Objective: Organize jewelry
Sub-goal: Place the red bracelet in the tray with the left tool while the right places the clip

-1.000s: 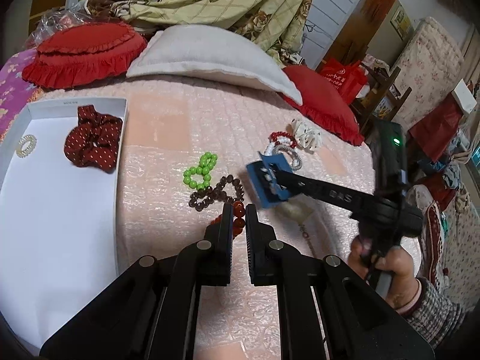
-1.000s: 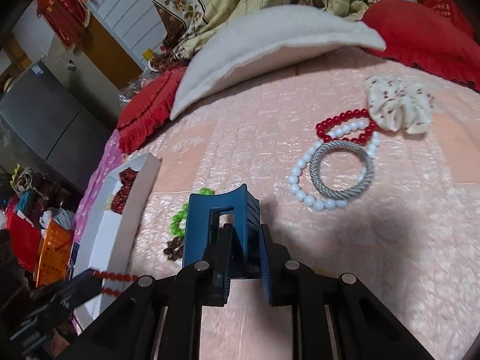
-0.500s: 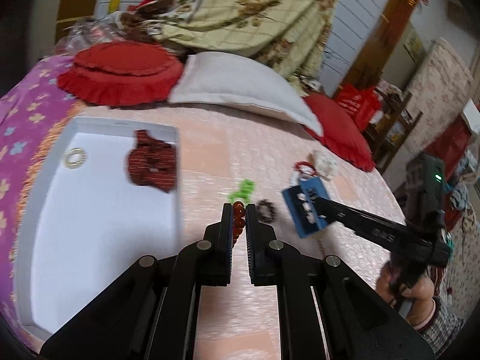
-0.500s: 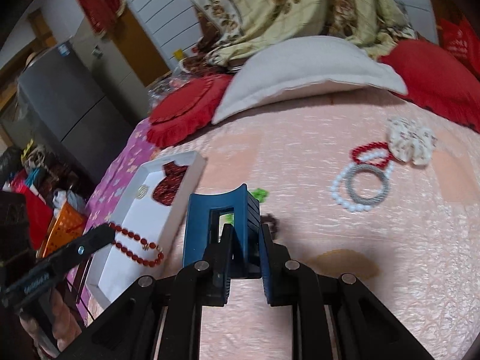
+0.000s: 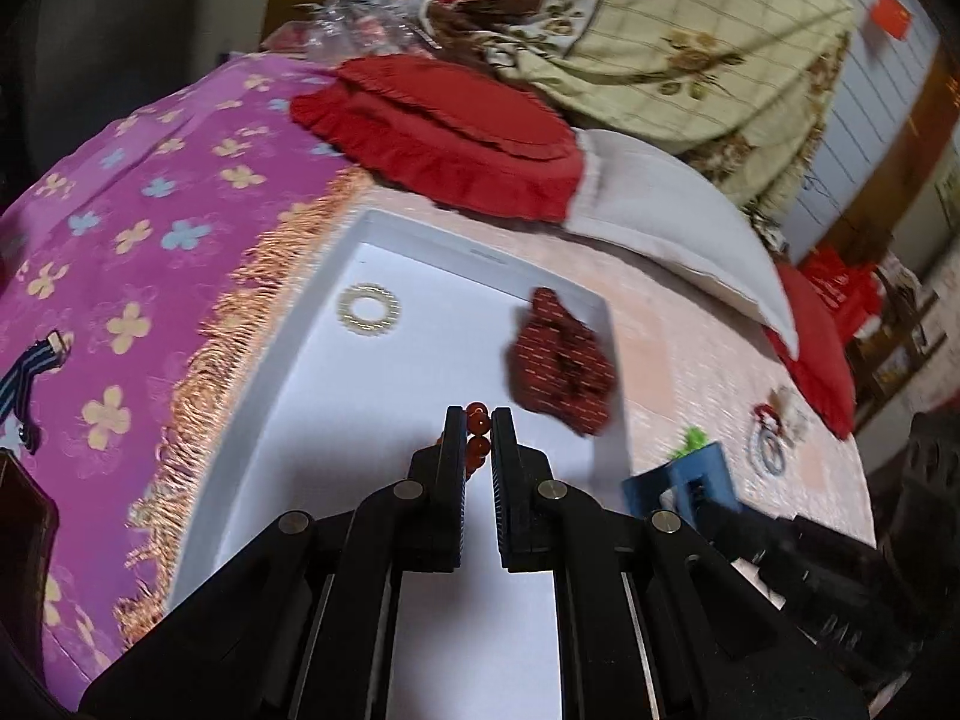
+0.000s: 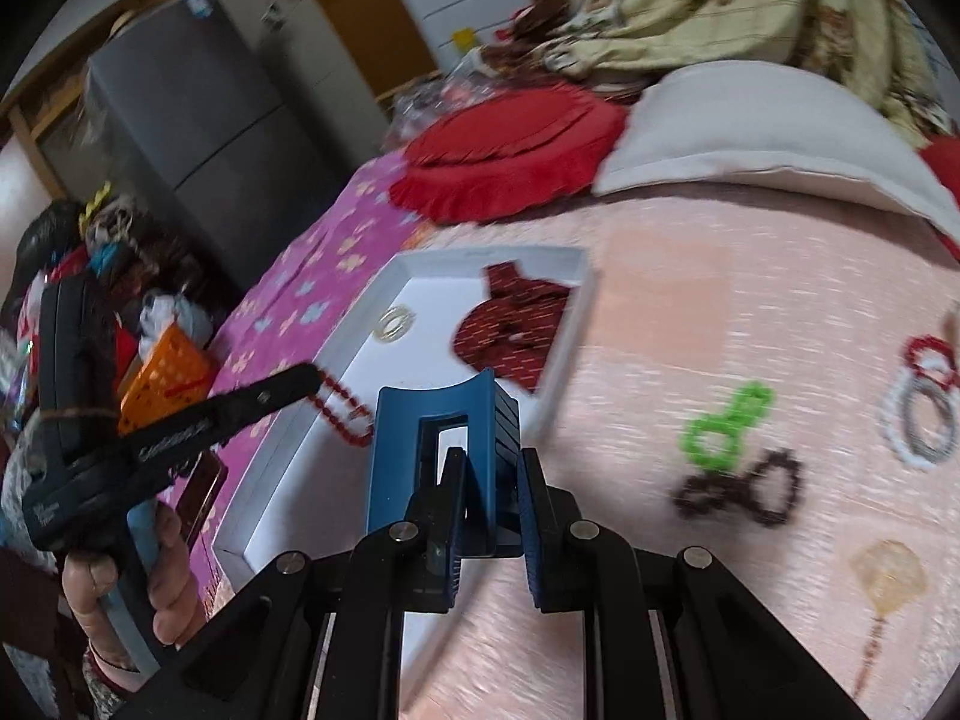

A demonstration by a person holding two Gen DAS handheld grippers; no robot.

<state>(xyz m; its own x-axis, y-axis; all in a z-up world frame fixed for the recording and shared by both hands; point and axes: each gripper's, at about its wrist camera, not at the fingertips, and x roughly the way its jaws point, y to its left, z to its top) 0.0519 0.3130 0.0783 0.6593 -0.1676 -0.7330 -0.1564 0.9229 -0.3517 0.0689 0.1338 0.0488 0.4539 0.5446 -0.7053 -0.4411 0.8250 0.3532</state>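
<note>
My left gripper point(image 5: 478, 420) is shut on a red bead bracelet point(image 5: 477, 435) and holds it over the white tray point(image 5: 312, 324); the right wrist view shows the bracelet point(image 6: 342, 414) hanging above the tray point(image 6: 558, 384). My right gripper point(image 6: 489, 462) is shut on a blue hair claw clip point(image 6: 438, 420), held by the tray's right edge; the clip also shows in the left wrist view point(image 5: 684, 480). In the tray lie a dark red scrunchie point(image 5: 561, 369) and a small pale ring point(image 5: 367, 307).
On the pink bedspread lie a green bead bracelet point(image 6: 726, 426), a dark brown bead bracelet point(image 6: 744, 486), and white, grey and red bracelets point(image 6: 921, 402) at the right. Red cushions point(image 5: 444, 138) and a white pillow point(image 5: 672, 222) lie behind the tray. A purple flowered cloth point(image 5: 120, 228) covers the left.
My left gripper lifted the red bead bracelet off the bedspread and carried it left over the tray. My right gripper moved left with the blue clip toward the tray's edge.
</note>
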